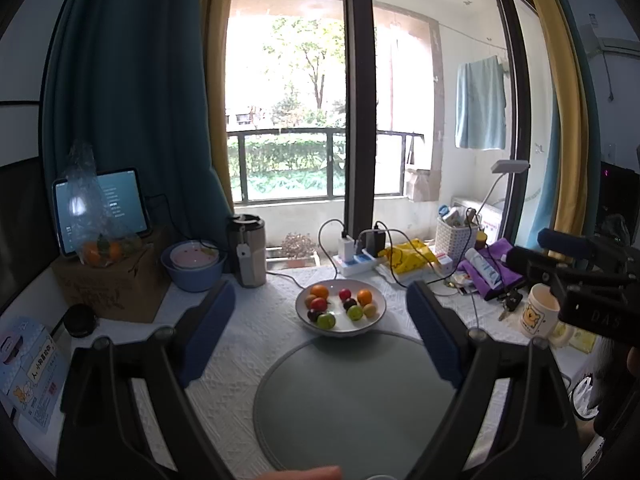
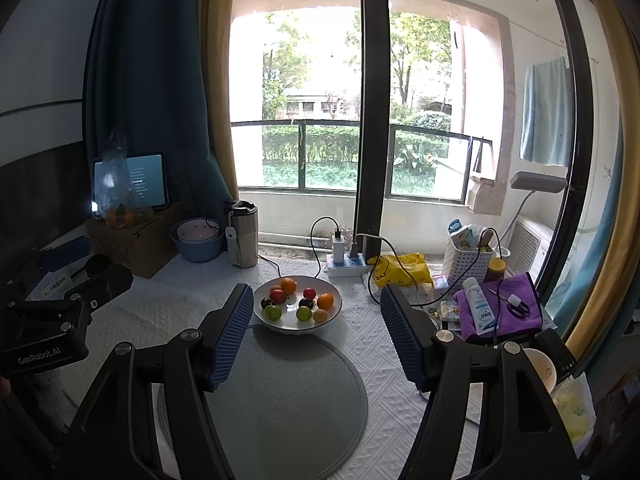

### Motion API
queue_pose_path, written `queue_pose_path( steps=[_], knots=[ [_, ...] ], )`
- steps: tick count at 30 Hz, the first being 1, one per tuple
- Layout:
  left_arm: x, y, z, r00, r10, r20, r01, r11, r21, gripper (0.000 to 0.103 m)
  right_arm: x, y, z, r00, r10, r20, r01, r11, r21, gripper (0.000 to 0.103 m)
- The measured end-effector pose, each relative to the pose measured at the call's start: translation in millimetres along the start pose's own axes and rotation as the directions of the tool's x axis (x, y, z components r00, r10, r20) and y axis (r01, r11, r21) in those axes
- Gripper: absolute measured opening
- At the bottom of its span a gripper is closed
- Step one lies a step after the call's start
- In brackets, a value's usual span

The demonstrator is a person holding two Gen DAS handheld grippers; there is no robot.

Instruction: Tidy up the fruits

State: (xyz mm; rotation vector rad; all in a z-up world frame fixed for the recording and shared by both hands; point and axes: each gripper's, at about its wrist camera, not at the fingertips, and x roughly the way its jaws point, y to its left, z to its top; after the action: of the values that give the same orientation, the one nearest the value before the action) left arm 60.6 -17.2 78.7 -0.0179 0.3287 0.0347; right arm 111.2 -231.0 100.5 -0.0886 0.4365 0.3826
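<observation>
White bowl (image 1: 378,312) of about ten small fruits (image 1: 340,304), mid-worktop (image 1: 248,332); my left gripper (image 1: 320,316) and right gripper (image 2: 316,320) spread, empty.

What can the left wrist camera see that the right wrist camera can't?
Only the left wrist view shows the whole bear mug and keys. Only the right wrist view shows scissors on the purple cloth. Both show the fruit bowl, the round mat, the tablet and each other's gripper: the right gripper and the left gripper, both open.
</observation>
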Motion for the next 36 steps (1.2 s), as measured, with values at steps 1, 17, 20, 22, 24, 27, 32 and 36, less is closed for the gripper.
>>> queue_pose_path(
  steps=[1,17,20,22,24,27,32,36],
  knots=[
    [0.0,0.2,0.1,1.000,0.000,0.000,0.000,1.000,0.000,0.089,-0.1,0.0,0.0,1.000,0.000,0.000,0.000,1.000,0.000,0.069],
    [-0.2,0.1,-0.3,1.000,0.001,-0.002,-0.001,1.000,0.002,0.089,-0.1,0.0,0.0,1.000,0.000,0.001,0.000,1.000,0.001,0.069],
    [-0.2,0.2,-0.3,1.000,0.001,-0.002,-0.001,1.000,0.002,0.089,-0.3,0.7,0.1,1.000,0.000,0.000,0.000,1.000,0.001,0.069],
    [0.4,-0.1,-0.2,1.000,0.004,-0.002,-0.004,1.000,0.004,0.089,0.0,0.0,0.2,1.000,0.000,0.001,0.000,1.000,0.001,0.069],
    [0.3,0.0,-0.1,1.000,0.006,-0.001,-0.006,1.000,0.002,0.089,1.1,0.4,-0.6,1.000,0.000,-0.001,0.000,1.000,0.001,0.069],
    [0.7,0.0,0.0,1.000,0.006,0.000,-0.006,1.000,0.004,0.089,1.6,0.7,-1.6,1.000,0.001,-0.002,-0.001,1.000,0.002,0.069],
    [1.3,-0.8,-0.1,1.000,0.005,-0.003,-0.005,1.000,0.007,0.089,1.6,1.4,-1.9,1.000,0.002,-0.003,-0.002,1.000,0.001,0.069],
    [2.0,-1.1,1.0,1.000,0.005,-0.003,-0.004,1.000,0.003,0.089,1.7,1.2,-2.1,1.000,0.002,-0.004,-0.002,1.000,0.002,0.069]
  ],
)
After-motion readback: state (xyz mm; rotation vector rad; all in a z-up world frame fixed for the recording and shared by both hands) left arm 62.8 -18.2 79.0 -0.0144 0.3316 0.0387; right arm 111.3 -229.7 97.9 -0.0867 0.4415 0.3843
